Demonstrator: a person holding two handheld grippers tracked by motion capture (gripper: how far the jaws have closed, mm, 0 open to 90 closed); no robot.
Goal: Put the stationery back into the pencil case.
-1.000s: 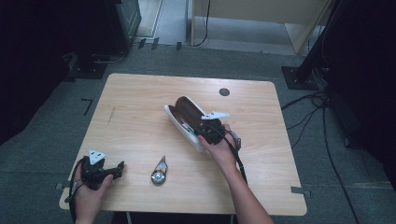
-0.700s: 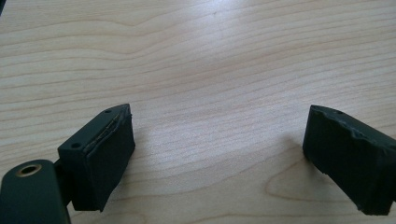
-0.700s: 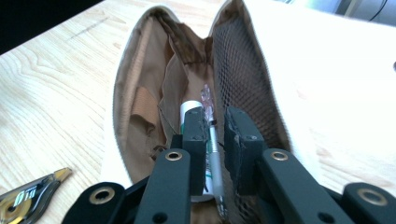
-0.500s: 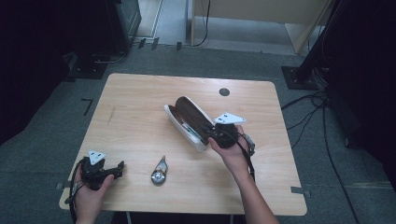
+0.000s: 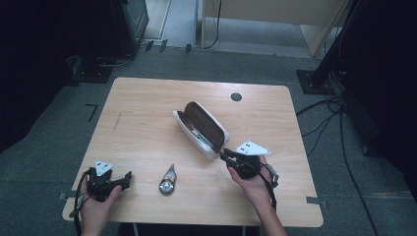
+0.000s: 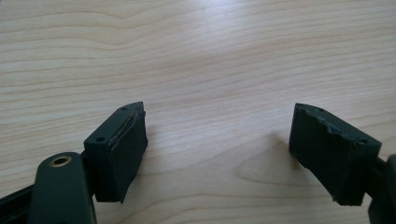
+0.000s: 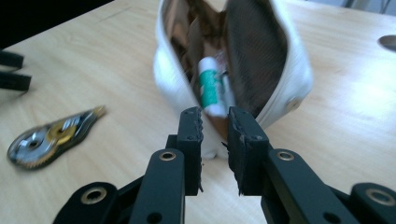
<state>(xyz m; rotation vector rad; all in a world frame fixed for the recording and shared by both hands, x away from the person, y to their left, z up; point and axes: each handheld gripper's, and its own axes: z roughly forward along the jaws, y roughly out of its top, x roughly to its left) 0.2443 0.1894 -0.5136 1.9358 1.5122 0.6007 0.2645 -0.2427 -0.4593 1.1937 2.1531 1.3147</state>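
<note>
The right gripper (image 5: 225,156) has drawn back from the open pencil case (image 5: 200,129): a second ago its jaws sat at the case's near end, half a second ago they had slid off toward four o'clock, and now they rest just short of the case's five o'clock corner, apart from it. In the right gripper view its two black jaws stand almost together with a narrow slit between them and nothing in it; they have just eased open a little. The left gripper (image 5: 129,175) has kept its place near the table's (image 5: 147,103) seven o'clock corner, pointing toward three o'clock, and its jaws have just been closing somewhat, yet they are spread wide over bare wood with nothing between them, as the left gripper view (image 6: 219,154) shows. The pencil case lies near the middle of the table, running from eleven o'clock to five o'clock, where it lay before. It is white outside and brown inside, its mouth gaping, with a white and green tube (image 7: 211,86) and other things tucked within. The tape dispenser (image 5: 167,181), clear with a metal wheel, lies at seven o'clock of the case, between the two grippers and touching neither, unmoved.
</note>
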